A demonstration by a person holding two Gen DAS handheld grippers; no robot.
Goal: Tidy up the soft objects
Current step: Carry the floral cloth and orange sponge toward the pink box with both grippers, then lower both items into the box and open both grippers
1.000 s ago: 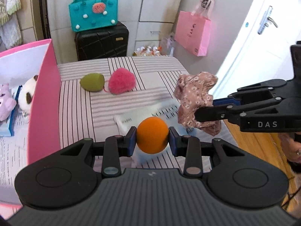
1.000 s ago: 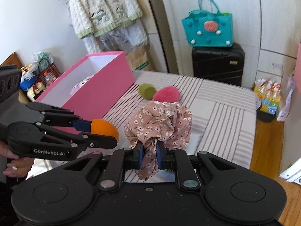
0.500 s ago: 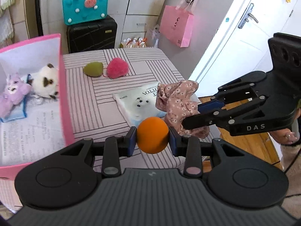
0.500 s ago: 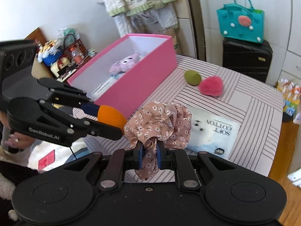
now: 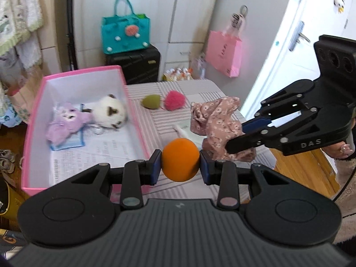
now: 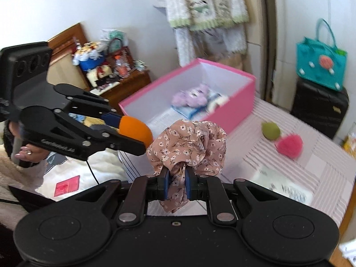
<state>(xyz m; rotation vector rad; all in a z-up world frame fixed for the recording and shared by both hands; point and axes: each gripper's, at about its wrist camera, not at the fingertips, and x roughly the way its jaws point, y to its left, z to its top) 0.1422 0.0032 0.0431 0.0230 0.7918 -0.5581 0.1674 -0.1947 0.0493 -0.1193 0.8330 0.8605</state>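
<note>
My left gripper (image 5: 180,165) is shut on an orange sponge ball (image 5: 180,159), held above the near right corner of the pink box (image 5: 135,120). My right gripper (image 6: 177,183) is shut on a floral scrunchie (image 6: 189,146), raised over the striped table just right of the box; it also shows in the left wrist view (image 5: 217,120). The box (image 6: 242,104) holds a purple plush (image 5: 66,125) and a white plush (image 5: 111,111). A green sponge (image 5: 151,101) and a pink fluffy ball (image 5: 175,99) lie on the table.
A white cotton-pad packet (image 6: 287,188) lies on the striped table (image 5: 178,86). A black suitcase (image 5: 133,63) with a teal bag (image 5: 124,32) stands behind the table. A pink bag (image 5: 223,52) hangs on the wall. A cluttered wooden cabinet (image 6: 124,82) stands left of the box.
Both grippers have swung left toward the pink box, still holding the orange ball and the scrunchie. The inside of the box has come fully into view.
</note>
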